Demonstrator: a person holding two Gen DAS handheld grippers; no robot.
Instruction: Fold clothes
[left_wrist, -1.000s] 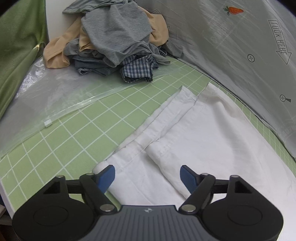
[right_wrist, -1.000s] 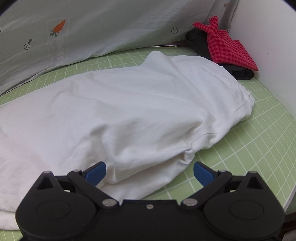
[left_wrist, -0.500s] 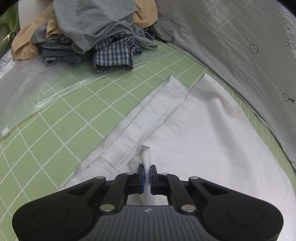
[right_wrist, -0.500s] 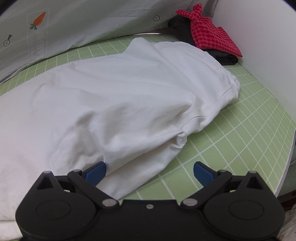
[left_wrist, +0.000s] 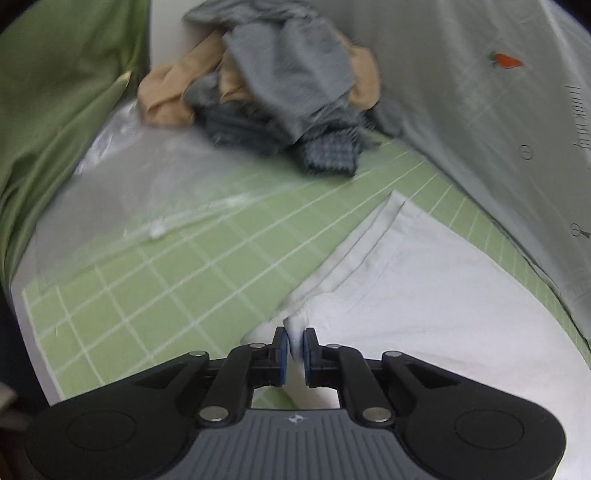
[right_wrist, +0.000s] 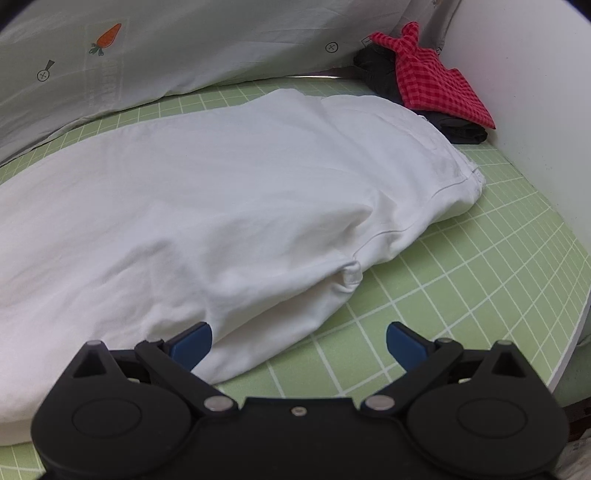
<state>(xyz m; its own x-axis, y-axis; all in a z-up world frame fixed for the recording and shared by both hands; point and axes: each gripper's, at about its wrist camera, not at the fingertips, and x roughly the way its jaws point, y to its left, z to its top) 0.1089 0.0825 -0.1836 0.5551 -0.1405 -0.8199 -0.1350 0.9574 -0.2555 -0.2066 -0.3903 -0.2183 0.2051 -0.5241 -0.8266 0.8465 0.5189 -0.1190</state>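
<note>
The hem of the white cotton trousers (left_wrist: 424, 291), flat half a second ago, is now lifted, pinched in the left gripper (left_wrist: 294, 345). One jumbled clothes heap (left_wrist: 280, 92) is seen only ahead of it. The right gripper (right_wrist: 299, 341) is held wide, the trousers' waist ahead; two folded garments (right_wrist: 432, 81) are seen beyond.

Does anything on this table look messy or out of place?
Only the heap of clothes at the far corner, crumpled and unfolded. The white garment lies spread on the green mat, its hem pinched by the left gripper.
</note>
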